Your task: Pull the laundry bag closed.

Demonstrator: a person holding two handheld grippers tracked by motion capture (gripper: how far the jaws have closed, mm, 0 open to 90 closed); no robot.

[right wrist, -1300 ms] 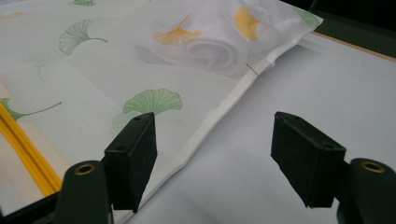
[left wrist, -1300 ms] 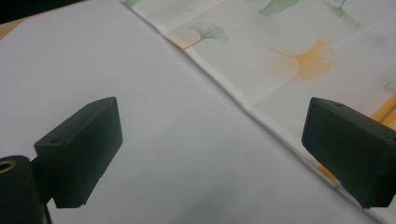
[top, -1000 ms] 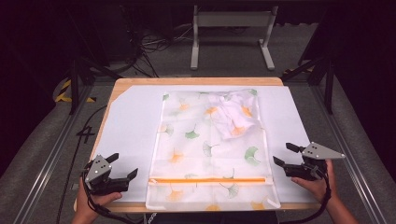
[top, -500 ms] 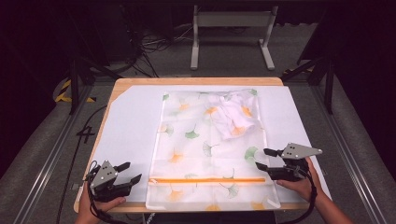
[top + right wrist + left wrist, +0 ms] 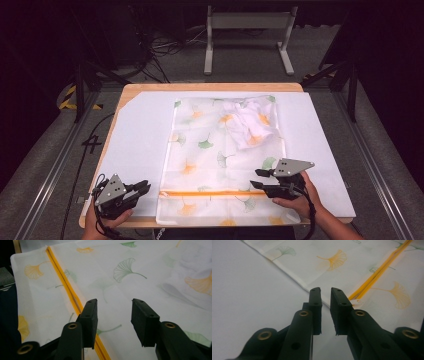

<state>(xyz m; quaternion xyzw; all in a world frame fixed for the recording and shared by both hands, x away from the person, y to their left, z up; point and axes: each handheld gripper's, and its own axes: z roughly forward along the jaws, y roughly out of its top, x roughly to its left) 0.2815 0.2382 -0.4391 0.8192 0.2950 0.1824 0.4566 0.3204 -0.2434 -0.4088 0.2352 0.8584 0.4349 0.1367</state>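
A white mesh bag [image 5: 220,155] printed with ginkgo leaves lies flat on the table, and a white garment [image 5: 252,125] shows through it at the far right. An orange zipper [image 5: 210,192] crosses its near end. My left gripper [image 5: 145,187] sits just left of the bag's edge, pointing at the zipper's left end [image 5: 357,301]. Its jaws have just been closing to a narrow gap [image 5: 325,291], with nothing between them. My right gripper [image 5: 258,179] hovers over the bag by the zipper [image 5: 65,280]. Its jaws [image 5: 113,302] have been closing too and stand open above the fabric.
The bag rests on a white sheet [image 5: 135,135] covering a wooden table [image 5: 210,87]. Metal rails [image 5: 45,175] run along both sides. A metal stand [image 5: 247,30] and cables [image 5: 160,45] lie on the floor beyond the far edge.
My right gripper has slid left from the bag's right edge onto the bag near the zipper, its jaws narrowing. The left gripper's jaws have narrowed almost fully and the hand has barely moved.
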